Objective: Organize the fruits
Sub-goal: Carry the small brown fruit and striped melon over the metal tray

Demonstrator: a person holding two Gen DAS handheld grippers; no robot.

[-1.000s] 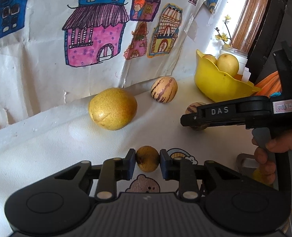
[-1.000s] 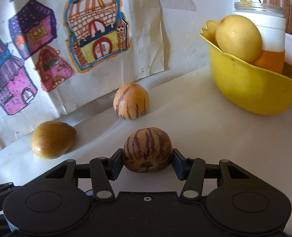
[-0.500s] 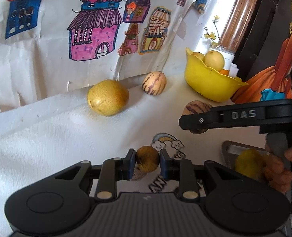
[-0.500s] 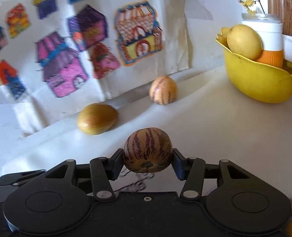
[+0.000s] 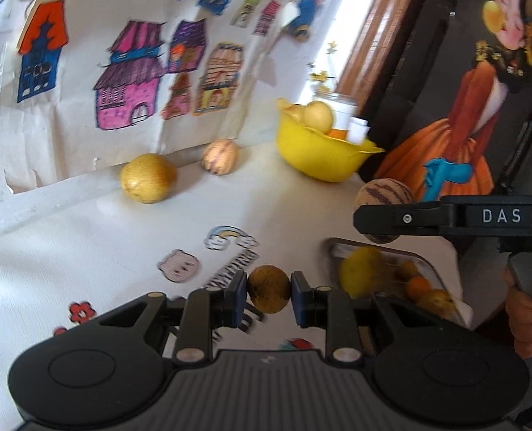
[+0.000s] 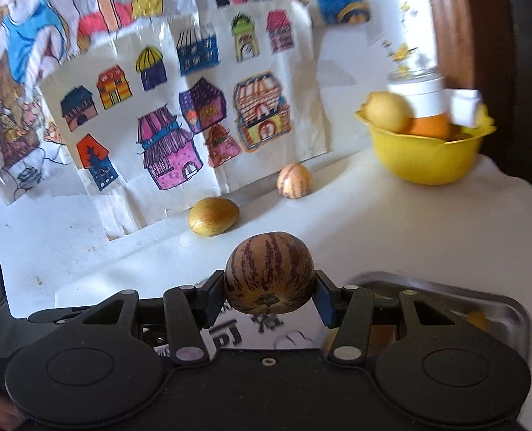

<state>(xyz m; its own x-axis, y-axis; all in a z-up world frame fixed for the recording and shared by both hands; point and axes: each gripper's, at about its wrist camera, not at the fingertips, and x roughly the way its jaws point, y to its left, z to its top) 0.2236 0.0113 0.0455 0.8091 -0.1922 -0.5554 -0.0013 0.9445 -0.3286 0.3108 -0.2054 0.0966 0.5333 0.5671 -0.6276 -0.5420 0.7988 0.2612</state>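
My left gripper (image 5: 269, 289) is shut on a small brown round fruit (image 5: 269, 287), held above the white table. My right gripper (image 6: 269, 292) is shut on a striped melon-like fruit (image 6: 269, 271); that fruit also shows in the left wrist view (image 5: 384, 194), above a metal tray (image 5: 427, 269) that holds a yellow fruit (image 5: 359, 273) and small orange ones. The tray's rim shows in the right wrist view (image 6: 510, 305). A yellow pear (image 5: 147, 177) (image 6: 214, 215) and a second striped fruit (image 5: 220, 156) (image 6: 294, 180) lie by the back wall.
A yellow bowl (image 5: 316, 158) (image 6: 424, 158) with a pear and an orange stands at the back right, a white jar behind it. Children's drawings (image 6: 194, 118) cover the back wall. A dark picture panel (image 5: 481, 72) stands at the right. Stickers (image 5: 179, 269) mark the tabletop.
Both grippers have lifted and pulled back from the wall with their fruits. The metal tray has come into view below them.
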